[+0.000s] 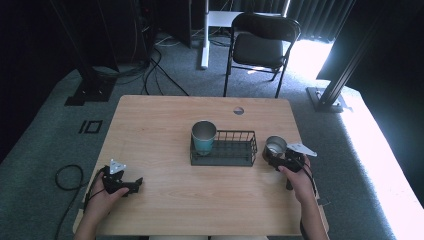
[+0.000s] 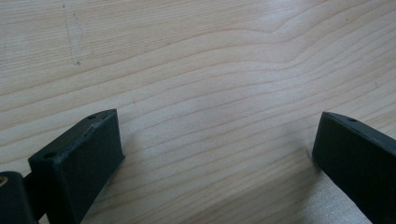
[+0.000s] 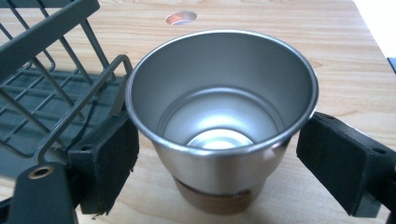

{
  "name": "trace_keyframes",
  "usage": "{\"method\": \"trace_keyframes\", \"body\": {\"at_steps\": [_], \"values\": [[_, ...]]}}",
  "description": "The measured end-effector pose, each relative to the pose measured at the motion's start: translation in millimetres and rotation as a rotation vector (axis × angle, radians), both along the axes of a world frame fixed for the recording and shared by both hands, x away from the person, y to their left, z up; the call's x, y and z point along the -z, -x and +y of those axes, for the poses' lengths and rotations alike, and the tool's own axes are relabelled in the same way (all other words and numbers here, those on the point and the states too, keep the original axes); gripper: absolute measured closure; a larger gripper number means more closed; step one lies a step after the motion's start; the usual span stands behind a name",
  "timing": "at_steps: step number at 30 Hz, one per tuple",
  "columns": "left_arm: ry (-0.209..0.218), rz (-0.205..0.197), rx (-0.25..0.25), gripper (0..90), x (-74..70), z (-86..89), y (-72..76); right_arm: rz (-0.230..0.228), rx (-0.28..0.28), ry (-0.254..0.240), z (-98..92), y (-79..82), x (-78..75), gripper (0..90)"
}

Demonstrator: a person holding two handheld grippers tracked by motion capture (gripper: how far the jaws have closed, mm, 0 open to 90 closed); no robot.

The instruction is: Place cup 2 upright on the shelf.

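Standing on the wooden table [image 1: 150, 130], the wire basket [image 1: 235, 150] holds one teal-sleeved metal cup [image 1: 204, 136] at its left end. Just right of it the steel cup [image 3: 219, 126] stands upright and looks empty, straddled by the right gripper [image 3: 217, 161], whose jaws look just short of clamping. An uneven squeeze could tip it. The left gripper [image 2: 215, 149] rests spread apart, empty.
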State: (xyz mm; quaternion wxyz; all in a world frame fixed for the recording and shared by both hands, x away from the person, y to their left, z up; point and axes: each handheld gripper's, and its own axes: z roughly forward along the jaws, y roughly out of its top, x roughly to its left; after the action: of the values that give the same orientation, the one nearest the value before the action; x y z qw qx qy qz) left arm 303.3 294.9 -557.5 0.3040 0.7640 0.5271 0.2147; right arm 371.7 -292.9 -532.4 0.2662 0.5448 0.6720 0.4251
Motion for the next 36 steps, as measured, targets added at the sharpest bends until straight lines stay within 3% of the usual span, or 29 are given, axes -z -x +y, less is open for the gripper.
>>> {"method": "trace_keyframes", "body": {"at_steps": [7, 8, 11, 18, 22, 36], "values": [[0.0, 0.0, 0.0, 2.2, 0.0, 0.0, 0.0, -0.016, 0.004, 0.003, 1.9, -3.9, 0.4, 12.7], [0.0, 0.0, 0.0, 2.2, 0.0, 0.0, 0.0, -0.011, 0.005, 0.021, 2.5, -5.4, 1.3, 12.8], [0.0, 0.0, 0.0, 2.2, 0.0, 0.0, 0.0, -0.002, 0.005, 0.003, 3.0, -6.6, 2.5, 12.7], [0.0, 0.0, 0.0, 2.2, 0.0, 0.0, 0.0, 0.001, 0.008, 0.011, 4.0, -8.2, 3.2, 16.2], [0.001, 0.0, 0.0, 2.2, 0.0, 0.0, 0.0, 0.02, 0.016, 0.004, 3.4, -9.1, 0.8, 16.7], [0.001, 0.0, 0.0, 2.2, 0.0, 0.0, 0.0, 0.003, 0.039, 0.027, -2.2, -7.5, -7.4, 17.8]]}}
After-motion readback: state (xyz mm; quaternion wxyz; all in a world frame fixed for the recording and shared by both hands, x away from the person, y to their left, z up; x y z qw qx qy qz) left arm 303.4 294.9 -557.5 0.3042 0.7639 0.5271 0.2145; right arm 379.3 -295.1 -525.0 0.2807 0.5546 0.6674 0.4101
